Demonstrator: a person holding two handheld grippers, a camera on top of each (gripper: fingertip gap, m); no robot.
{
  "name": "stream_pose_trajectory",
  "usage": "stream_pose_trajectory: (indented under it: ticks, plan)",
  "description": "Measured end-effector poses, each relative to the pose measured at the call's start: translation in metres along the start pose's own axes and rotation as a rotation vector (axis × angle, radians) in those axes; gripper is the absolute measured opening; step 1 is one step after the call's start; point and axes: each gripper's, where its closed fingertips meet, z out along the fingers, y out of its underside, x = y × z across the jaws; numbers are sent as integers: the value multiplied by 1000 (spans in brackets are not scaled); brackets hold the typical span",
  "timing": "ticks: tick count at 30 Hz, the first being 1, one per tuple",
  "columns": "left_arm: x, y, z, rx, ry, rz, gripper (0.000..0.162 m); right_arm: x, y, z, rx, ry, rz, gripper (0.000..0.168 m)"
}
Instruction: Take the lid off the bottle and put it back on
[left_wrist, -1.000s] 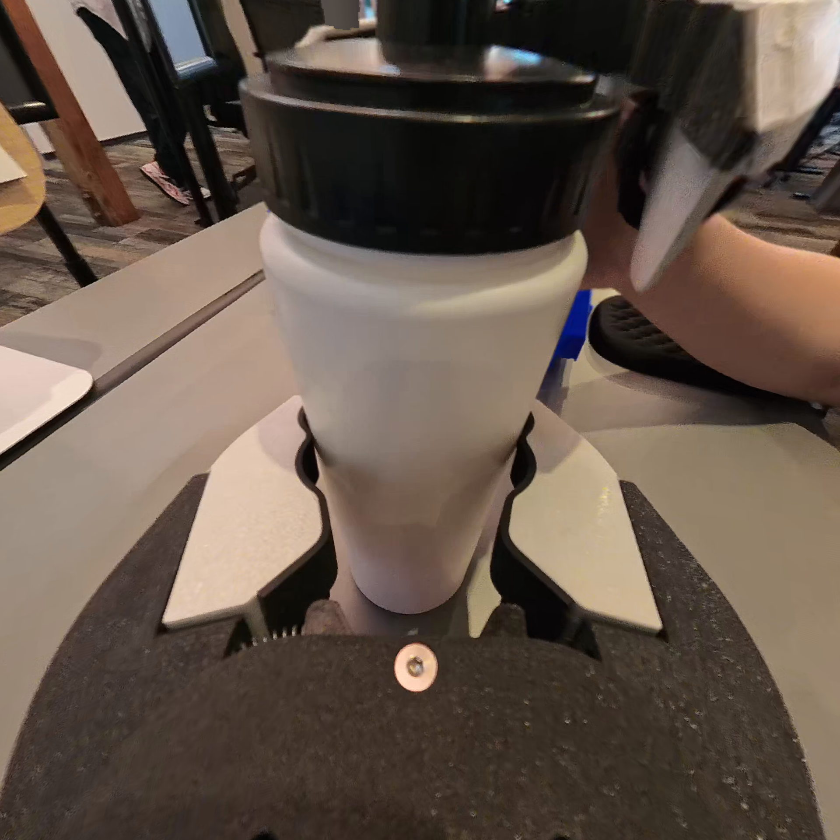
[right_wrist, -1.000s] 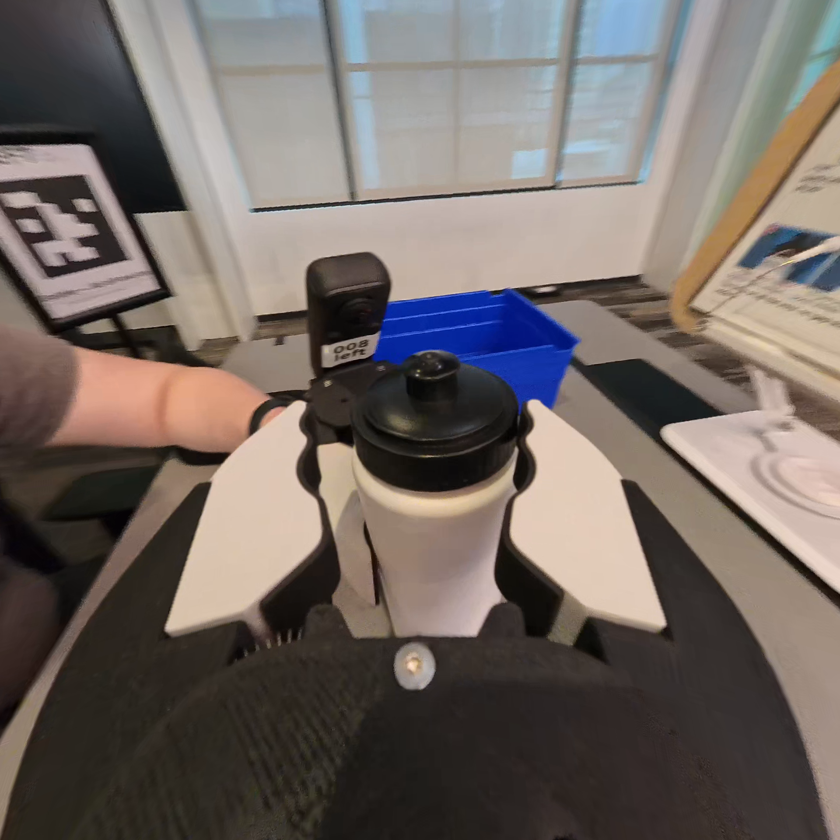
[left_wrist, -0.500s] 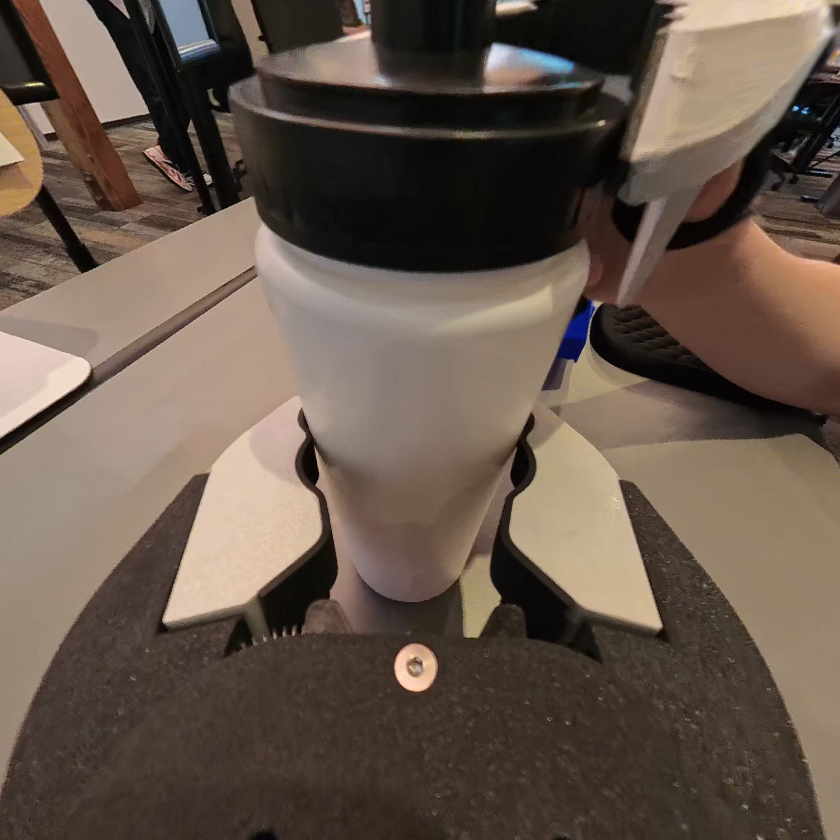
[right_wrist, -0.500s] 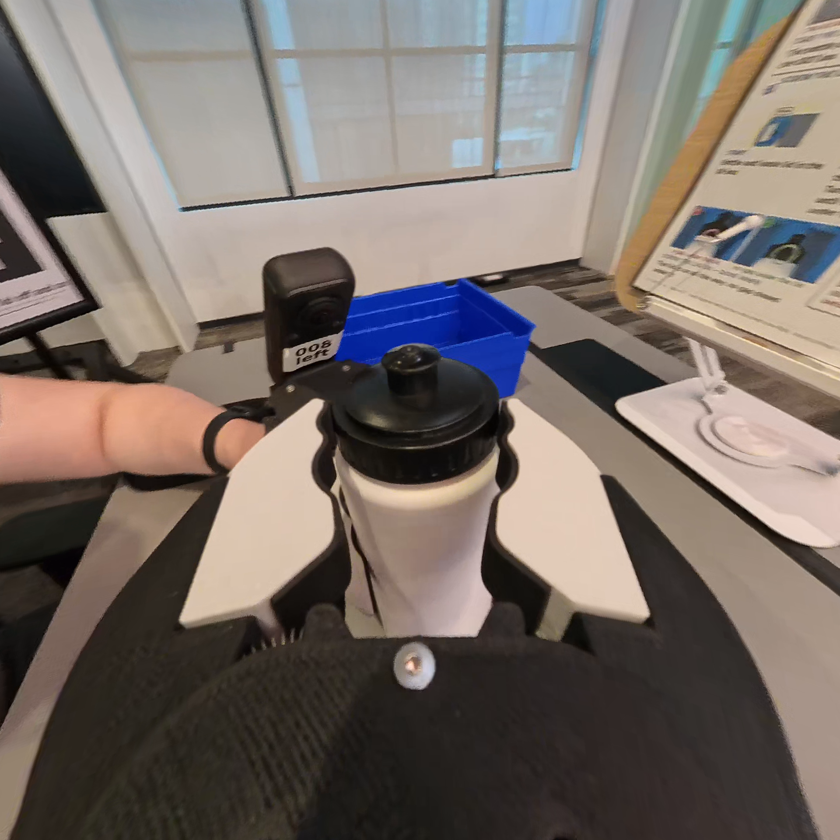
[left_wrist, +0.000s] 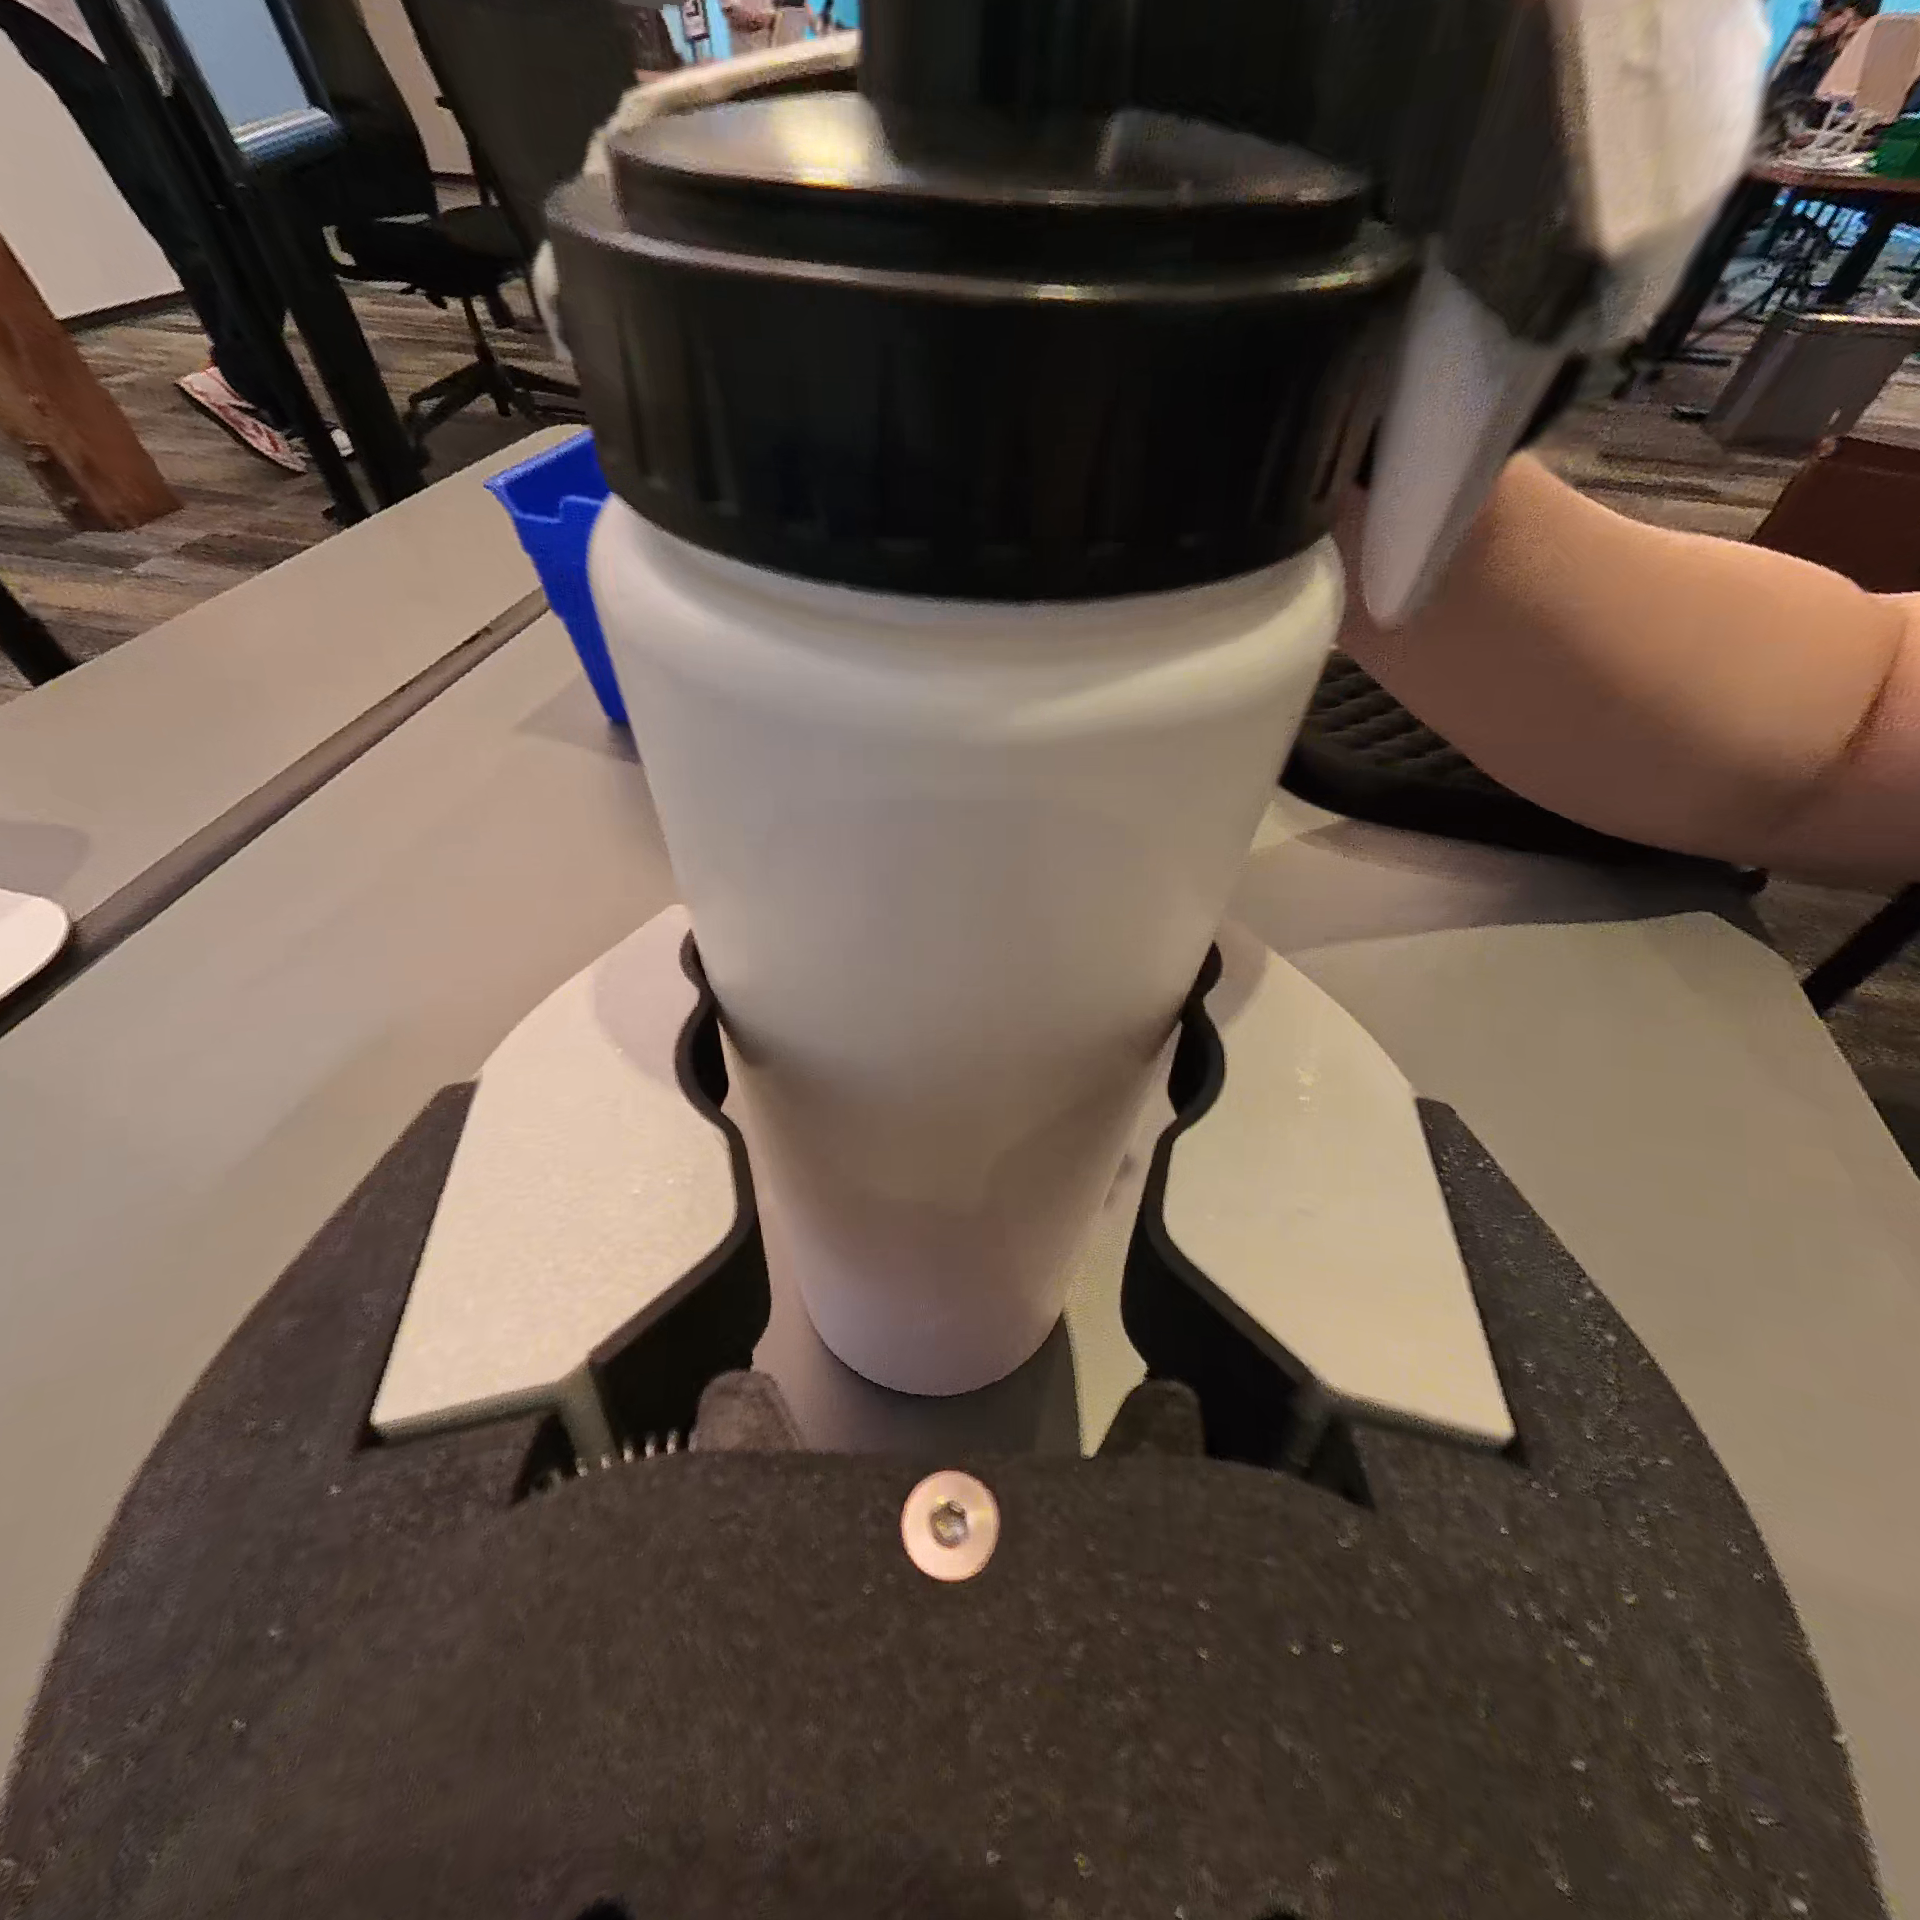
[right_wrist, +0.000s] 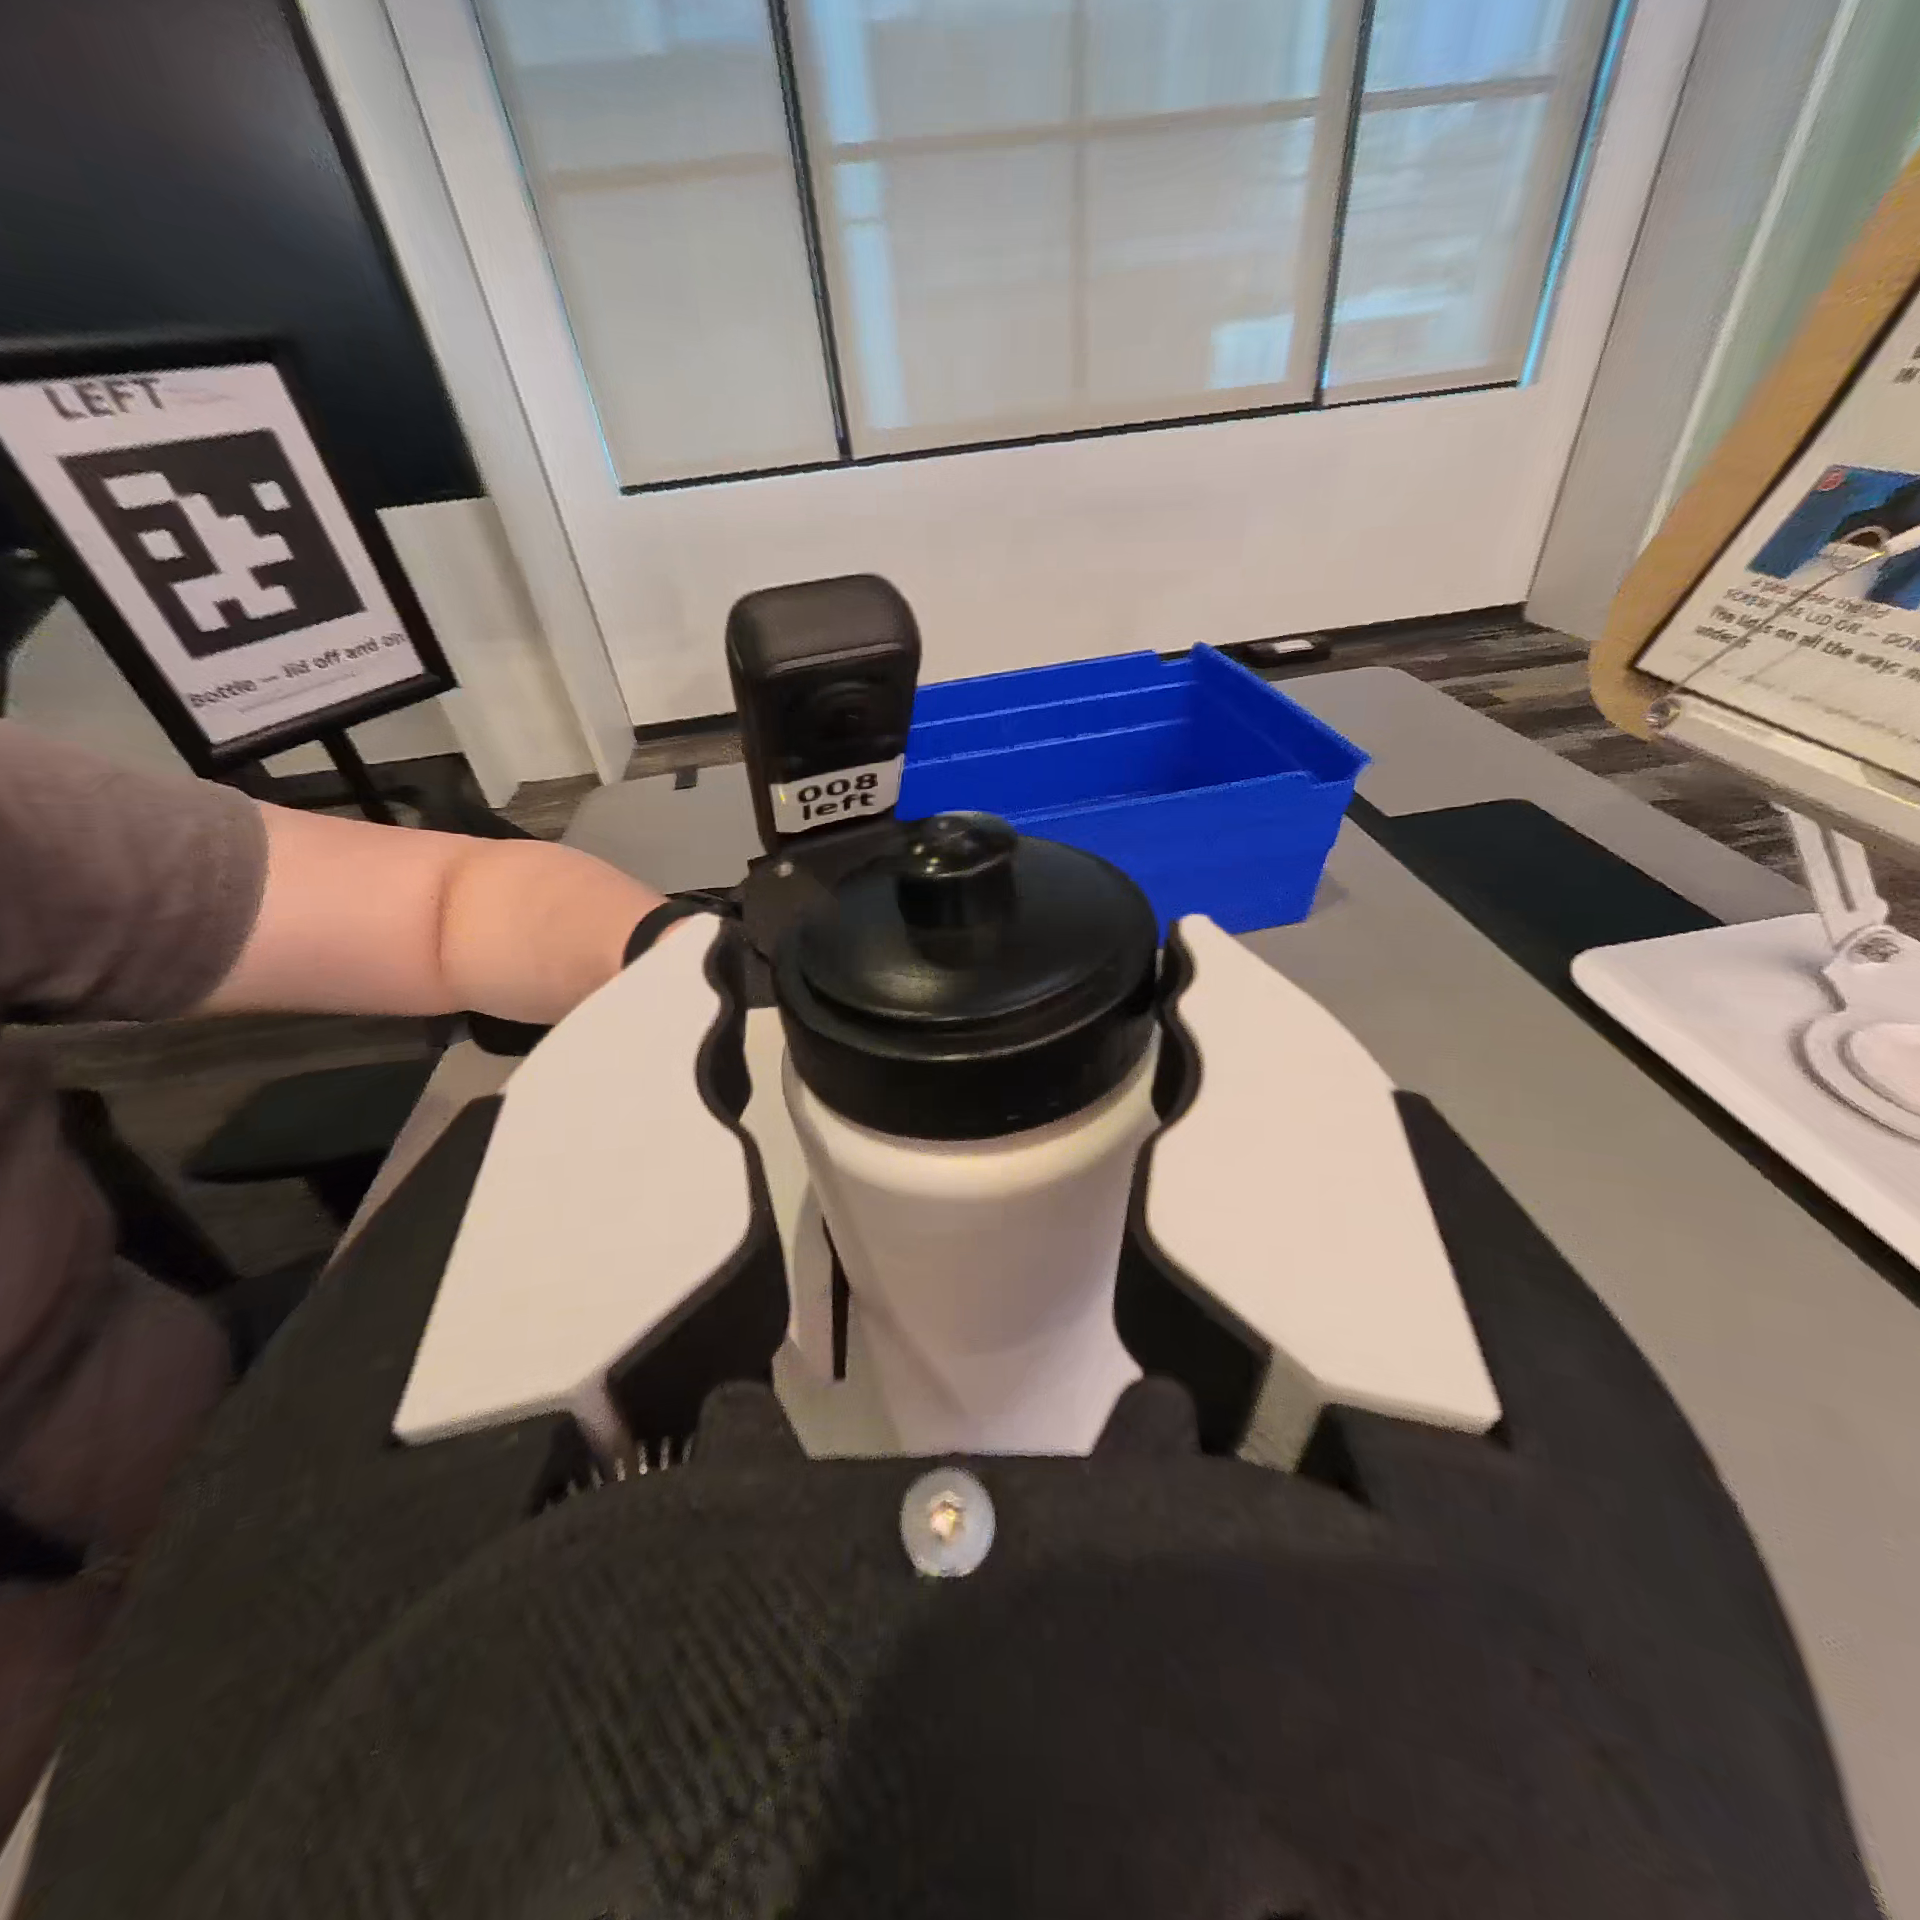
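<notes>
A white bottle (left_wrist: 956, 831) with a black ribbed lid (left_wrist: 966, 416) stands upright on the grey table (left_wrist: 260, 987). My left gripper (left_wrist: 945, 997) is shut on the bottle's lower body. In the right wrist view my right gripper (right_wrist: 951, 987) is shut on the lid (right_wrist: 966, 997), one finger on each side, above the bottle's white body (right_wrist: 966, 1247). One right finger (left_wrist: 1455, 436) shows blurred beside the lid in the left wrist view. The left gripper's camera (right_wrist: 821, 707) shows behind the lid.
A blue bin (right_wrist: 1122, 790) sits on the table behind the bottle and also shows in the left wrist view (left_wrist: 551, 561). A white tray (right_wrist: 1766, 1039) lies at the right, a marker sign (right_wrist: 208, 540) stands at the left. Forearms (left_wrist: 1610, 707) (right_wrist: 416, 914) reach in.
My right gripper closed on the lid, then swung left with it. The left gripper has turned the other way with the bottle, so the blue bin now shows left of it.
</notes>
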Motion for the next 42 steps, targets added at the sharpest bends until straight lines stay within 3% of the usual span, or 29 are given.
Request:
stream_pose_trajectory:
  ticks: [2, 7, 11, 20, 27, 32, 34, 39, 42]
  plan:
    - [1, 0, 1, -3, 6, 4, 85, 2, -6, -4, 32, 11, -20, 65]
    - [4, 0, 2, -10, 4, 15, 85, -1, -4, -8, -48, 14, -63, 65]
    - [4, 0, 1, -8, 4, 7, 85, -6, -4, -9, -62, -10, -64, 75]
    - [1, 1, -1, -10, -2, -8, 85, 2, 10, 0, -129, 66, -60, 70]
    - [-11, 0, -5, -7, -65, -48, 85, 14, 6, 9, -70, 364, 11, 71]
    - [-14, 1, -5, -7, -92, -33, 85, 17, 4, 10, 13, 565, -67, 71]
    - [-13, 1, -5, -6, -86, -35, 85, 17, 4, 12, -15, 525, -103, 71]
    - [-7, 2, -4, -10, -33, -9, 85, -2, -3, 6, -40, 112, -68, 86]
    - [2, 2, -2, -4, 27, 14, 85, -5, -4, -7, -29, -17, -33, 85]
